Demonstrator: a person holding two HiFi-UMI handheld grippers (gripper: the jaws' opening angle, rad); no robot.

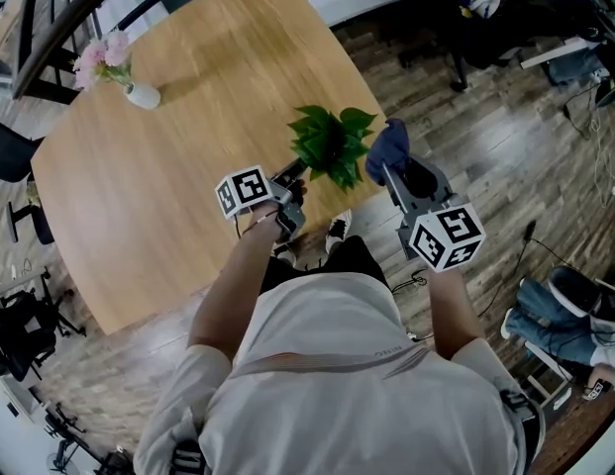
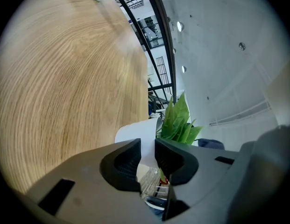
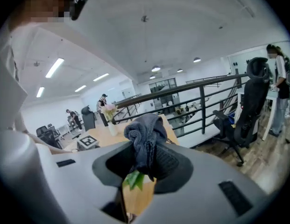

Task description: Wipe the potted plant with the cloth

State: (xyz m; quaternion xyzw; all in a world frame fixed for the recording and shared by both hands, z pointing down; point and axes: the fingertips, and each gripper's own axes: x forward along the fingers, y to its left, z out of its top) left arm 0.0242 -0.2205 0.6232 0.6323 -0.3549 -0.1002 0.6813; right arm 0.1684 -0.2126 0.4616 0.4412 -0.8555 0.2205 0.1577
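Observation:
The potted plant [image 1: 330, 142] has glossy green leaves and stands at the near right edge of the round wooden table [image 1: 178, 166]. In the left gripper view its white pot [image 2: 133, 133] sits between the jaws, with the leaves [image 2: 179, 120] just behind. My left gripper [image 1: 293, 174] is shut on the pot's wall. My right gripper [image 1: 391, 173] is shut on a bunched dark blue cloth [image 1: 387, 146], held right beside the leaves on their right. In the right gripper view the cloth [image 3: 145, 136] bulges up out of the jaws and a leaf tip [image 3: 134, 180] shows below it.
A small white vase of pink flowers [image 1: 117, 65] stands at the table's far left. Dark railings run behind the table. Off the table to the right is wood floor with an office chair [image 1: 448, 8], cables and a seated person's legs [image 1: 569, 315].

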